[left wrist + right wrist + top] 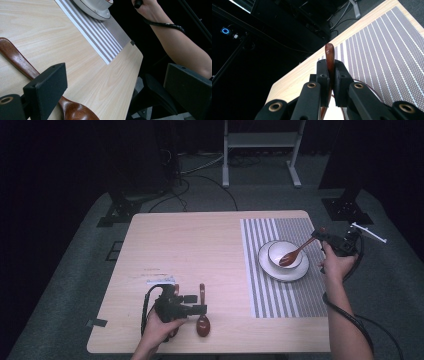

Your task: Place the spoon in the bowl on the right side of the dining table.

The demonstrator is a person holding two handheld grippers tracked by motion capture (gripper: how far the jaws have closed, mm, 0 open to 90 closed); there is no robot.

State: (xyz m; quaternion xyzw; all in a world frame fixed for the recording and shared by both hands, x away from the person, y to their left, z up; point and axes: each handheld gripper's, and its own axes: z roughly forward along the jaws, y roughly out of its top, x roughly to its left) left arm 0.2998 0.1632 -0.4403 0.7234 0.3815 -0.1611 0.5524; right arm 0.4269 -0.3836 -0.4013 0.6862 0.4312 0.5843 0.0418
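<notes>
The right gripper is clamped tight on the handle of a dark brown wooden spoon, whose head sits inside the small white ceramic bowl. That bowl is on a round white plate with a dark rim, which sits on the grey-and-white striped placemat on the right side of the light wooden table. From the right gripper view you can see the handle tip poking up between the two black jaws, pinched firmly.

The left gripper, near the front edge of the table, has its jaws spread wide and isn't holding anything. A second dark brown wooden spoon lies flat on the table right at those jaws; in the left gripper view it runs under the left-hand jaw, and I can't tell if they touch.
</notes>
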